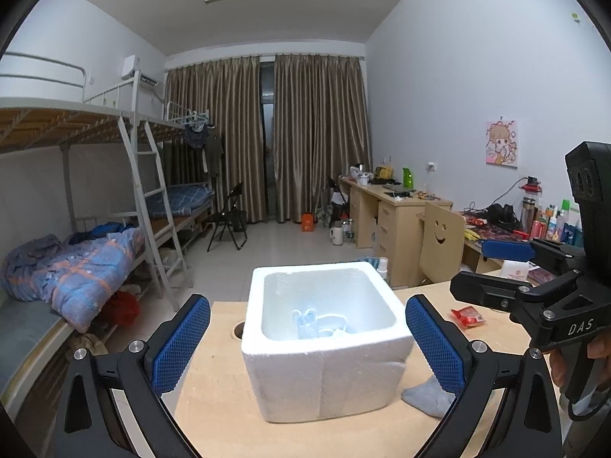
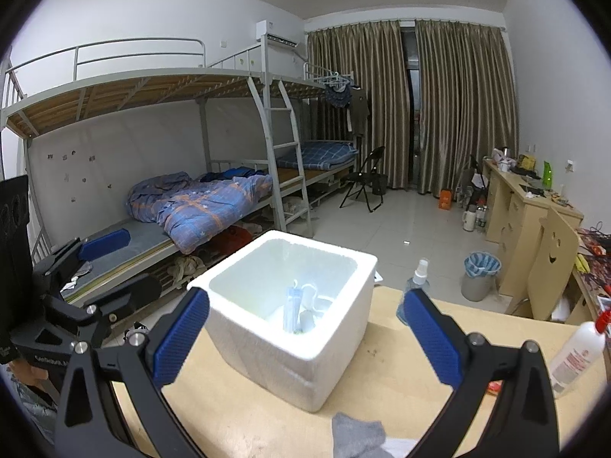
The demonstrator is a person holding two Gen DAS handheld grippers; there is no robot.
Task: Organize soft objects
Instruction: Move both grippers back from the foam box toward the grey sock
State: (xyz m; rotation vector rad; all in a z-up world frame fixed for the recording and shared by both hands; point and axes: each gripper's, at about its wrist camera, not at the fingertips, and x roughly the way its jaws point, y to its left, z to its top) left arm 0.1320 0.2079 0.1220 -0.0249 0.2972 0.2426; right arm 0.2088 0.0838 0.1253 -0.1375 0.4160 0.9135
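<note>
A white foam box stands on the wooden table. Blue and white face masks lie inside it. My left gripper is open just short of the box, its blue pads wide apart and holding nothing. A grey sock lies on the table right of the box. In the right wrist view the box holds the masks, and my right gripper stands wide open and empty before it. The sock lies below that gripper. Each gripper also shows in the other's view, right and left.
A red packet lies on the table at the right. A spray bottle and a white bottle with a red cap stand beyond the box. A round hole is cut in the tabletop. Bunk beds, desks and a chair fill the room behind.
</note>
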